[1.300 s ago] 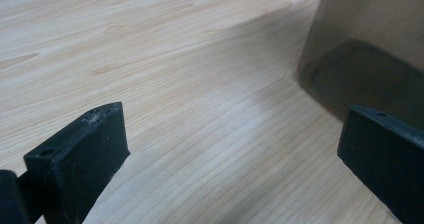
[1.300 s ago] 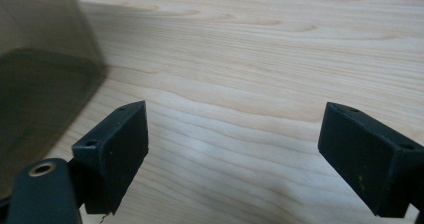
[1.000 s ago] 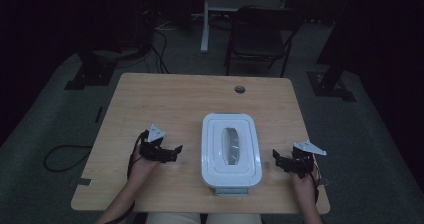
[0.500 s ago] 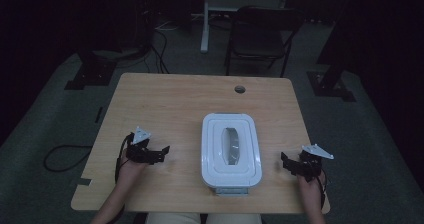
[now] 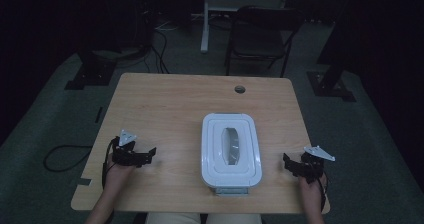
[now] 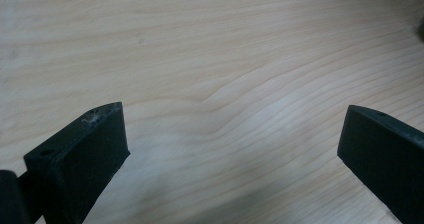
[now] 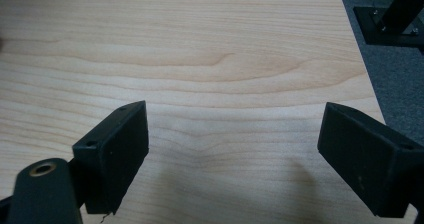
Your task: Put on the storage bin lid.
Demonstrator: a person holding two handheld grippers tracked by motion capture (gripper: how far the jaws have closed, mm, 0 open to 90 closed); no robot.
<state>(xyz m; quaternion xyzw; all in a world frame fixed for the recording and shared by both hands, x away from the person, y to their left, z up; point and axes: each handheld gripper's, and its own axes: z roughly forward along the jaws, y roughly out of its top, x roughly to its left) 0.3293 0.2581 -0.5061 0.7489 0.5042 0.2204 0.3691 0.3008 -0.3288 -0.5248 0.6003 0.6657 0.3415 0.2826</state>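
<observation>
A white lidded container (image 5: 231,149) with a clear oval window in its lid lies on the wooden table (image 5: 175,104), near the front edge. My left gripper (image 5: 150,154) rests on the table to the container's left, well apart from it. In the left gripper view its jaws stand wide apart over bare wood (image 6: 230,109), open and empty. My right gripper (image 5: 286,163) sits to the container's right, near the table's right edge. In the right gripper view its jaws are also spread over bare wood (image 7: 235,69), open with nothing held.
A round cable hole (image 5: 240,89) sits at the table's far side. Behind the table stand a dark chair (image 5: 260,39) and a white stand (image 5: 206,19). Black stand feet (image 5: 332,84) and cables (image 5: 65,154) lie on the grey floor.
Both hands have drawn back toward the front of the table and outward, away from the container. The container has not moved.
</observation>
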